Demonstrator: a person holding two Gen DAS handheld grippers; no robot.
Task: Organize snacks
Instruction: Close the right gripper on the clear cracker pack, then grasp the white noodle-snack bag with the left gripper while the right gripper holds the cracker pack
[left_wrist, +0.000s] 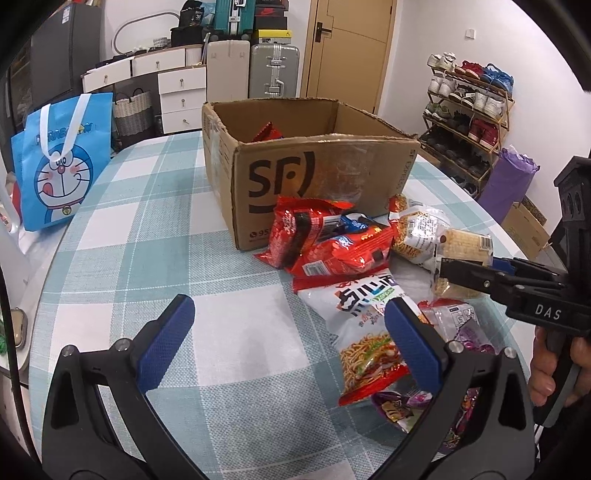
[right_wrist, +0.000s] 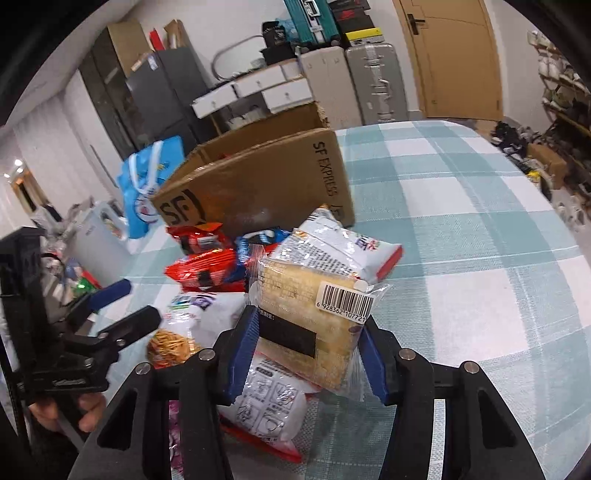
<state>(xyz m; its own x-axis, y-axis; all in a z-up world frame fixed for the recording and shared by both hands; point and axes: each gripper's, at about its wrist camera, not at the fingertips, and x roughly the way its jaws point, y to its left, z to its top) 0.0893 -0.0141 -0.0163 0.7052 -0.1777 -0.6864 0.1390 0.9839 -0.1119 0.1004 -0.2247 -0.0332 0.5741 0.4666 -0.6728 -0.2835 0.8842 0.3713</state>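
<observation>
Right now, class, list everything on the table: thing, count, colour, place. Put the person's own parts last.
cardboard box: one, brown, open, mid-table; a red packet shows inside.
red snack packets: at least two, piled against the box front.
white noodle packet: one, white and red, nearest the left tongs.
purple packets: at least two, near edge of the pile.
cracker pack: one, clear wrap, tan contents, between the right tongs' pads.
white printed packets: two, one behind the cracker pack, one below.
blue cartoon bag: one, table's left edge.
tablecloth: one, teal and white check.
left tongs: open, empty.
right tongs: shut on the cracker pack.
</observation>
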